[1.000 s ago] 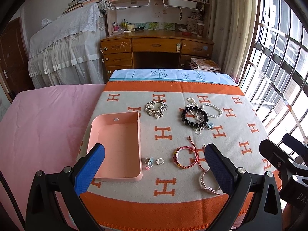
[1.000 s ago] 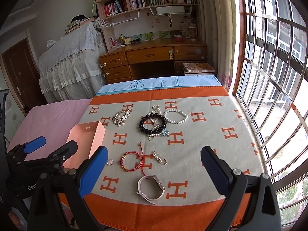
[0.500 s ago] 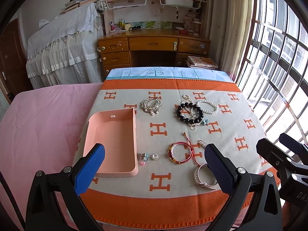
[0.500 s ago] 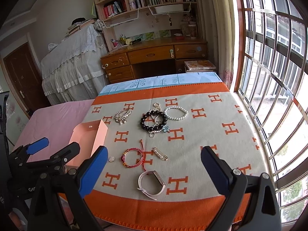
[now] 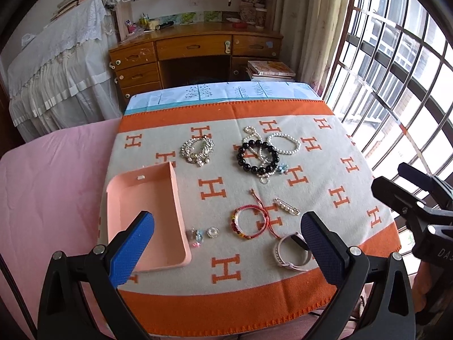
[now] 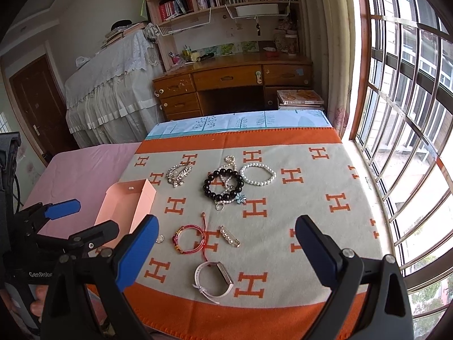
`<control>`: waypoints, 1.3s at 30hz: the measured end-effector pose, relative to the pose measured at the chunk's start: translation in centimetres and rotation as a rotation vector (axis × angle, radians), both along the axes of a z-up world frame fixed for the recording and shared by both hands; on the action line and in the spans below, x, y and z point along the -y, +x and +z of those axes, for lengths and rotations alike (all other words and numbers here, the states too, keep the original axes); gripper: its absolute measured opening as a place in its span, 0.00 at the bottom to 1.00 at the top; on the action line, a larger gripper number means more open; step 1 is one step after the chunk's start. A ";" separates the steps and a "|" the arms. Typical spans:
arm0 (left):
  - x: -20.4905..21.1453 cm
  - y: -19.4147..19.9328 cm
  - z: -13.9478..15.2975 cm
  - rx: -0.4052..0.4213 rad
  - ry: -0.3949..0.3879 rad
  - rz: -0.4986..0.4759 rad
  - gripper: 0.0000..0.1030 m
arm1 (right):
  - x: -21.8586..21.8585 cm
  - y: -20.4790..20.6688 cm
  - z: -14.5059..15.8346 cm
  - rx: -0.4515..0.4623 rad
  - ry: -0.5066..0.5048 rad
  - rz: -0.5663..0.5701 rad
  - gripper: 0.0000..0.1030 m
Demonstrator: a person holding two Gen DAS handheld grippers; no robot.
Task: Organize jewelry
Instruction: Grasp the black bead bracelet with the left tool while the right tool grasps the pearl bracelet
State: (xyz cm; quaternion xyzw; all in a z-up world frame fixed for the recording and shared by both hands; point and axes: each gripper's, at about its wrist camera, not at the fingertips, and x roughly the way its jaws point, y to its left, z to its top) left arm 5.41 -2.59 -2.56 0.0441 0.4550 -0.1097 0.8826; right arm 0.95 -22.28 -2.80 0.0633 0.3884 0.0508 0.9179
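Both grippers hover over the near edge of the blanket [image 5: 334, 147], touching nothing: left gripper [image 5: 226, 250] fingers spread wide, right gripper [image 6: 226, 250] likewise spread, both empty. Pink tray [image 5: 144, 215] sits at the blanket's left edge. Jewelry lies loose on the blanket: black bead bracelet [image 5: 257, 155] and pearl bracelet [image 5: 284, 143] toward the far side, silver bracelet [image 5: 197, 150] left of them, red cord bracelet [image 5: 250, 222] mid-blanket, white watch [image 6: 214, 280] near the front edge, small ring [image 5: 212, 232] just beside the tray.

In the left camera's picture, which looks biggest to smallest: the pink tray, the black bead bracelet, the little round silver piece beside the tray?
1. Pink tray, by far.
2. Black bead bracelet.
3. Round silver piece.
The tray lies nearer the camera, but the gaps are wide.
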 end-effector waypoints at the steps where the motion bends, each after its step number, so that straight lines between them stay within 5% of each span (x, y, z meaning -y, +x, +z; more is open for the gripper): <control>1: 0.0 0.7 0.4 0.013 0.015 -0.002 0.99 | 0.3 0.6 0.3 -0.002 -0.006 0.002 0.88; 11: -1.2 11.5 0.1 -0.074 -0.077 0.023 0.99 | 3.7 9.8 1.7 -0.077 -0.053 0.025 0.76; 19: 3.2 18.7 -7.3 -0.243 -0.068 0.005 0.78 | 5.7 19.3 -5.7 -0.316 -0.007 0.049 0.47; 23: 5.3 20.5 -11.6 -0.346 -0.062 -0.013 0.60 | 5.9 22.4 -10.4 -0.428 0.006 0.066 0.39; 31: 7.3 21.8 -15.4 -0.412 -0.033 -0.030 0.57 | 4.5 25.1 -15.3 -0.510 -0.063 0.110 0.22; 39: 8.4 22.7 -17.1 -0.455 -0.014 -0.038 0.45 | 4.4 25.2 -16.4 -0.484 -0.155 0.120 0.08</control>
